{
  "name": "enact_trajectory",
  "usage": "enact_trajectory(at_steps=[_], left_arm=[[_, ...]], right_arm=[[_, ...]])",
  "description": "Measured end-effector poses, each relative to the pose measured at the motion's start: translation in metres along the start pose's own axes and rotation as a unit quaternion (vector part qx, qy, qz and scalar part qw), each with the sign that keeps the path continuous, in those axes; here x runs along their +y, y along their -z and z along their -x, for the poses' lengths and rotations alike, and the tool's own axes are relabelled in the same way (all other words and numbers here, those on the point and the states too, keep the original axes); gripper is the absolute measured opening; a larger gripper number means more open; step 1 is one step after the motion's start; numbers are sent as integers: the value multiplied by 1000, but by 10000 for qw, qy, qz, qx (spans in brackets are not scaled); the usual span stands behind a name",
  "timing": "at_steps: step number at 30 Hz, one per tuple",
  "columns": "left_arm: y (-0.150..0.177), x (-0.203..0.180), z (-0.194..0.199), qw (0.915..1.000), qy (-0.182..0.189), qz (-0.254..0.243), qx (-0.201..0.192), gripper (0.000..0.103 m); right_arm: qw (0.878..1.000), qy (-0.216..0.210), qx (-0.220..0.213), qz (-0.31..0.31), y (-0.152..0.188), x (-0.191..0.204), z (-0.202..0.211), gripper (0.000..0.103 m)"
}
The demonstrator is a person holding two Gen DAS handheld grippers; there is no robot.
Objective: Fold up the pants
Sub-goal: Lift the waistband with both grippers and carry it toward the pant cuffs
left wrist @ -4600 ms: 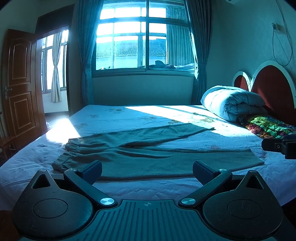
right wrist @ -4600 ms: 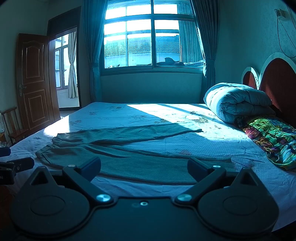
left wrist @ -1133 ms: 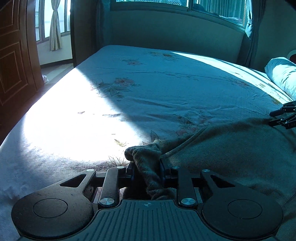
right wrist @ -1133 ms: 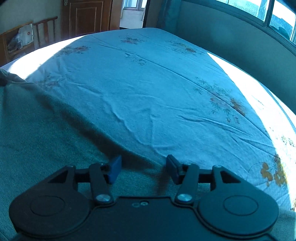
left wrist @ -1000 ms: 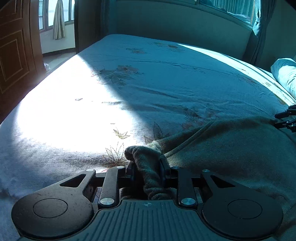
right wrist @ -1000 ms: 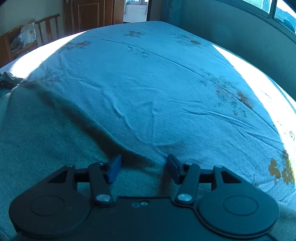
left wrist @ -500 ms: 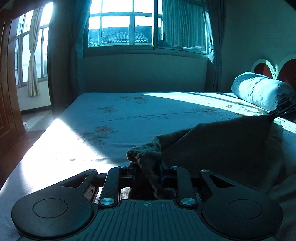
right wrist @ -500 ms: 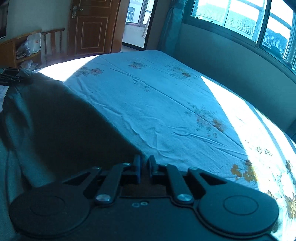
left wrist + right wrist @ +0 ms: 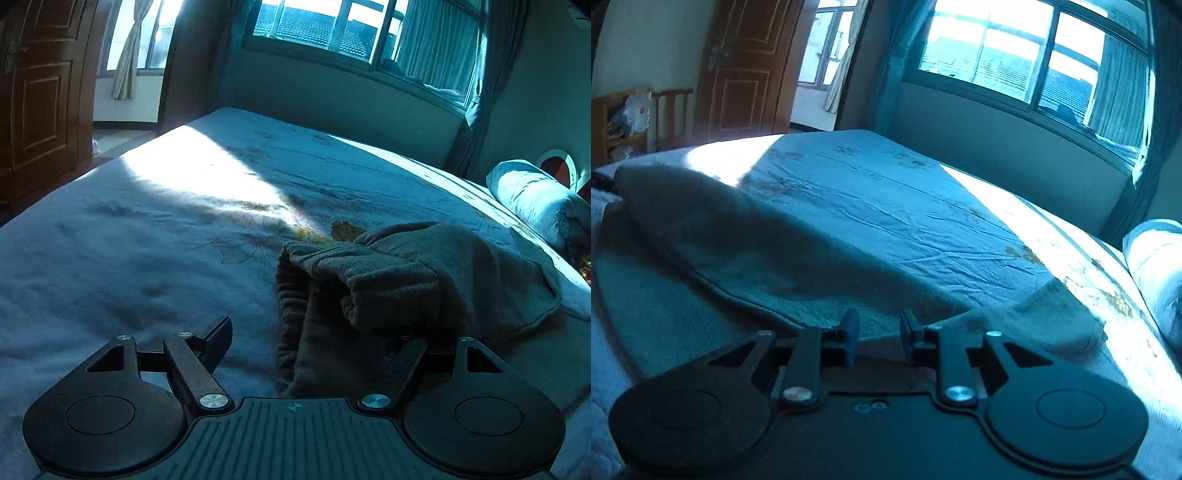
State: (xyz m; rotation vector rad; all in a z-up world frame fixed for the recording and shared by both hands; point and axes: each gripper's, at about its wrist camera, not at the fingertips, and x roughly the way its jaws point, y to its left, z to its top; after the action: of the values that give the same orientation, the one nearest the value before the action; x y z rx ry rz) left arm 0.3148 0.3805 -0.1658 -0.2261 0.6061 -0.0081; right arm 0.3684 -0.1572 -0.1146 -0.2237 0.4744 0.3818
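Observation:
The grey-green pants [image 9: 388, 280] lie doubled over on the bed [image 9: 147, 240]. Their thick gathered end rests between the jaws of my left gripper [image 9: 314, 332]. Those jaws are opening; the left finger [image 9: 218, 339] stands clear of the cloth, and the right finger is hidden under a fold. In the right wrist view the pants [image 9: 738, 236] stretch away to the left, with a folded corner at the right. My right gripper [image 9: 879, 332] sits just above the cloth's near edge. Its jaws are opening, with a narrow gap and no cloth pinched in it.
The bed [image 9: 886, 192] has a pale blue flowered sheet with bright sun patches. A rolled quilt [image 9: 535, 199] lies at the head end on the right. A wooden door [image 9: 746, 74] and a chair [image 9: 672, 110] stand beyond the bed's left side. A window [image 9: 351, 29] is behind.
Half a second ago both grippers were shut on the pants and held the cloth up. Now both have swung across, their jaws have parted, and the cloth lies folded on the bed.

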Motion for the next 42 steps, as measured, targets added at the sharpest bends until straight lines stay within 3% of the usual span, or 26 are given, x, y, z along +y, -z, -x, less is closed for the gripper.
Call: enact_trajectory(at_steps=[5,9,12,17,20,23,25,27,30,32,33,34,36,38,42], left_arm=[[20,-16,23,9920,-568,1124,-114,73],[25,-30,40,9810,-79,1892,-429,71],[18,-41,34,9693,246,2408,-436,71],[12,-40,-3,9508,234,3090,17,71],[11,-44,-19,9490,337,3133,-38,71],[9,-44,-32,9513,248,3073,49,38],[9,-45,-38,9539,253,2989,48,37],[9,-48,-40,9623,193,2712,41,37],[13,-43,-41,9624,315,2698,-22,37],[15,-35,-44,9584,489,2811,-44,37],[15,-33,-46,9564,543,2870,-46,37],[16,-30,-47,9542,625,2925,-64,37],[6,-25,-54,9517,920,2928,-36,22],[-26,-23,-58,9492,1484,2773,-123,20],[-84,-18,-52,9265,2715,2565,-464,20]], right_arm=[[9960,193,-176,-850,11,-11,6,26],[9938,372,-224,-1026,12,-8,9,26],[9916,444,-201,-1199,12,-8,5,26],[9873,582,-51,-1477,17,-4,-7,27],[9853,658,107,-1572,20,-5,-22,27],[9813,743,312,-1750,24,-6,-41,27],[9779,831,468,-1862,24,-7,-54,27],[9740,940,559,-1984,25,-8,-65,27],[9655,1010,741,-2281,25,-17,-84,30],[9566,1099,967,-2520,25,-25,-96,31],[9533,917,1014,-2691,27,-30,-100,22],[9501,796,1056,-2826,28,-35,-101,0],[9501,678,921,-2902,24,-41,-93,0],[9596,533,336,-2741,5,-45,-67,0],[9655,188,-699,-2501,-32,-50,8,0]])
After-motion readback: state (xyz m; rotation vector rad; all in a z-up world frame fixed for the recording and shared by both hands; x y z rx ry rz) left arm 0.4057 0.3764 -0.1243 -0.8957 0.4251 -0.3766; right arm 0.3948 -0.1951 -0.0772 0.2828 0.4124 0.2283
